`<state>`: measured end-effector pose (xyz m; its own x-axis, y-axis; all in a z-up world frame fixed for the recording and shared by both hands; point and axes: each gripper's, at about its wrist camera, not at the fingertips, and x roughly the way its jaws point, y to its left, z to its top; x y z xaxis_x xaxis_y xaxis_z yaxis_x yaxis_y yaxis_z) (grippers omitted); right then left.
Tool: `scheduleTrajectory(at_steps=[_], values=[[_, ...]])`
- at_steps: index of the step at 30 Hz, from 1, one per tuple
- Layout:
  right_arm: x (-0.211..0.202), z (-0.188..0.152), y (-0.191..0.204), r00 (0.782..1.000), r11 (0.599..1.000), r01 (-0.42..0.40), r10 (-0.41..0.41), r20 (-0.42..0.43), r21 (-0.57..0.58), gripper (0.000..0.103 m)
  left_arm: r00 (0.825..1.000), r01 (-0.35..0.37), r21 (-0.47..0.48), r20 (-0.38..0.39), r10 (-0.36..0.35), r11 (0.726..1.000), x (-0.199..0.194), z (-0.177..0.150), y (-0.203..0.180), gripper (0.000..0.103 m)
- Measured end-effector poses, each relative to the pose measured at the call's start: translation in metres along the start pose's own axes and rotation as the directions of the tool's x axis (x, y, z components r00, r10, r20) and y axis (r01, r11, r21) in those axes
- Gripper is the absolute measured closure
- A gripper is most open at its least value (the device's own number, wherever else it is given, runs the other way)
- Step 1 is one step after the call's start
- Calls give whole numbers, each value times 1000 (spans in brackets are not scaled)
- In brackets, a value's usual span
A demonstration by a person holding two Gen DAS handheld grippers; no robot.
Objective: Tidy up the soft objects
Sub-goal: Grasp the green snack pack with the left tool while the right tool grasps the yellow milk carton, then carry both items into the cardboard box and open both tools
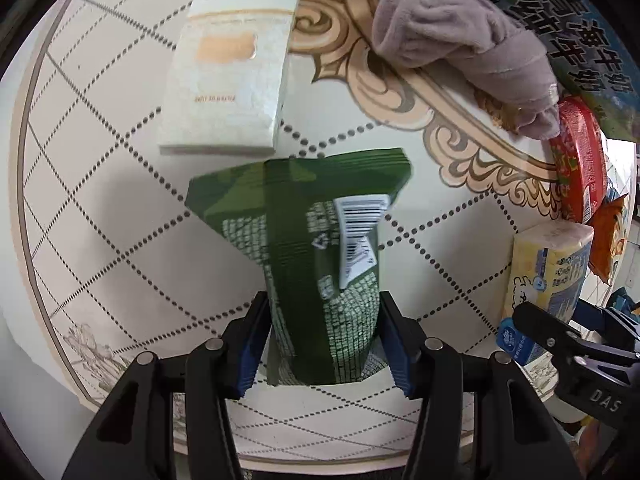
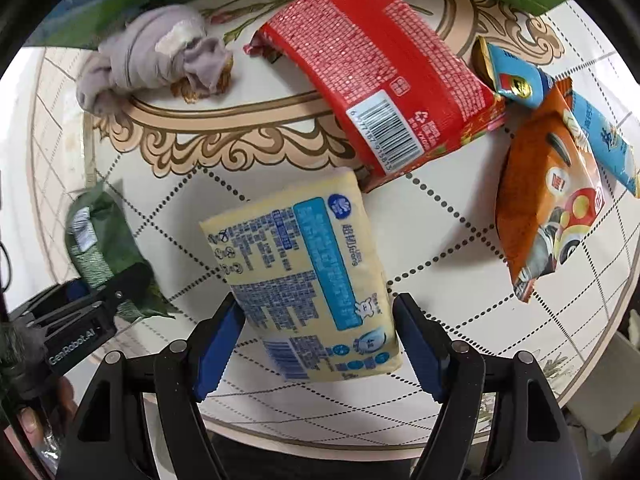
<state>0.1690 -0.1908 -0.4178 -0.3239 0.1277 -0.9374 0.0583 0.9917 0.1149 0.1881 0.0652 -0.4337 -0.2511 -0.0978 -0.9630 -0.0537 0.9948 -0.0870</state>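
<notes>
My left gripper (image 1: 324, 320) is shut on a green snack bag (image 1: 320, 248) and holds it above the patterned table (image 1: 100, 200). The bag also shows in the right wrist view (image 2: 100, 248). My right gripper (image 2: 318, 320) is shut on a yellow tissue pack (image 2: 300, 272), held over the table; the pack also shows at the right in the left wrist view (image 1: 548, 264). A white tissue pack (image 1: 236, 68) lies beyond the green bag. A crumpled grey cloth (image 1: 468, 44) lies at the back, also in the right wrist view (image 2: 156, 60).
A red snack bag (image 2: 384, 84), an orange snack bag (image 2: 548, 200) and a blue packet (image 2: 560, 104) lie on the table's right side. A large blue-green carton (image 1: 580, 28) stands along the back edge. The round table's near rim (image 2: 320, 436) lies below the grippers.
</notes>
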Motion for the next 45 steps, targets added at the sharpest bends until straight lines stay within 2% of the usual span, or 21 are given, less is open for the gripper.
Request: scheduleTrajectory(at_steps=[4,7,12,15,19,23,25,26,30,34,35,40,43,45], values=[[19,4,13,999,999,36,-36,26,23,31,998,-41,42,58,39,998,-11,-9,-8,66],[12,-3,28,998,998,47,-49,39,32,33,993,-59,58,103,52,997,-31,-20,-14,69],[-20,-48,37,995,998,-28,23,102,53,34,983,-72,116,179,50,991,-85,-48,-32,70],[-55,-76,38,979,991,-120,109,173,59,34,972,-31,149,236,-5,988,-132,-71,-37,70],[-107,-98,32,948,980,-191,171,269,52,34,939,33,189,330,-95,981,-212,-86,-51,70],[-176,-95,14,914,972,-236,213,346,23,34,911,40,249,389,-138,968,-240,-46,-85,70],[-213,-77,1,906,974,-227,206,371,14,34,898,10,258,423,-122,966,-258,-26,-99,70],[-228,-54,-1,903,978,-206,186,388,10,34,893,-1,258,435,-115,966,-265,-10,-105,70],[-260,17,-9,902,984,-175,151,404,21,34,902,11,262,414,-122,965,-270,63,-128,70],[-248,98,-24,916,990,-140,119,384,26,34,921,-11,278,377,-98,960,-245,141,-147,70],[-248,115,-24,919,991,-131,112,377,25,34,925,-9,282,367,-99,959,-245,144,-154,70],[-218,198,-40,939,994,-103,86,332,35,34,959,25,279,266,-102,960,-207,206,-169,70],[-201,233,-45,950,995,-90,74,304,39,34,973,41,271,208,-100,962,-182,235,-177,70],[-191,252,-47,955,996,-84,69,288,39,34,978,38,269,189,-91,962,-170,243,-181,70]])
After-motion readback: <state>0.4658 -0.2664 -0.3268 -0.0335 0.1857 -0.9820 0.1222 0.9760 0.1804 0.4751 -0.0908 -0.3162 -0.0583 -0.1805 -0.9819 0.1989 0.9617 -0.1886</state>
